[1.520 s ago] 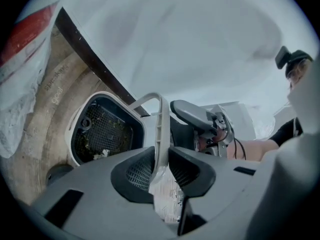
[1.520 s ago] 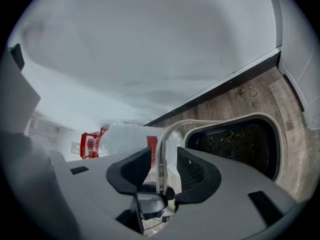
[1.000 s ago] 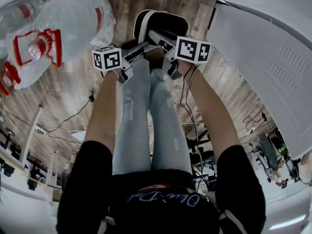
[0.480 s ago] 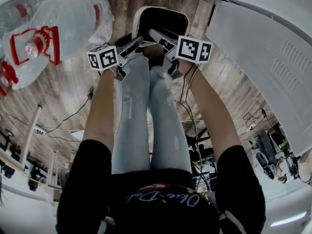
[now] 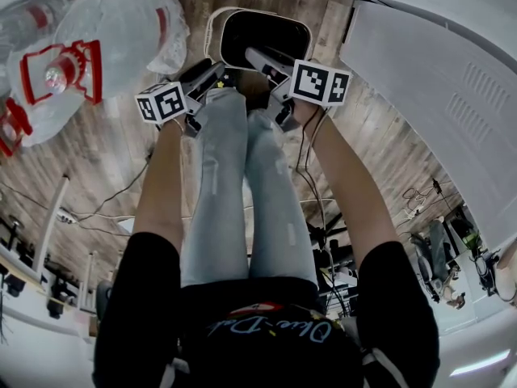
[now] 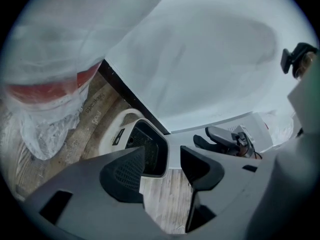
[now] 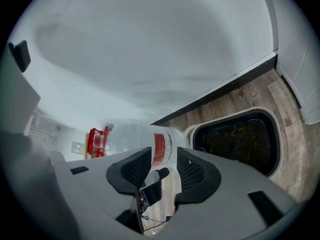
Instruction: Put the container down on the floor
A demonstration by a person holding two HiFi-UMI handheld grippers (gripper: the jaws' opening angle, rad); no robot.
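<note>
1. At the far left, a large clear water bottle with a red band lies on the wooden floor, wrapped in thin plastic; a red carry handle sits at its neck
2. The left gripper points forward beside the person's legs in pale jeans, with its marker cube nearest the camera. In the left gripper view its jaws stand wide apart. Only bare floorboards lie between them, and neither pad touches anything
3. The container, a white tub with a dark mesh-like inside, rests flat on the floor in front of the person's feet, open side up. It lies just right of the bottle and close to the dark skirting along the wall. From the left gripper's camera it shows beyond the left jaw, clear of the pads
4. The right gripper reaches over the near rim of the container. In its own view the jaws are parted by a narrower gap and hold nothing. The container lies off to the right of them, and the bottle shows through the gap, further off
5. A broad white panel fills the right side, standing on the same floor, well apart from the container
</note>
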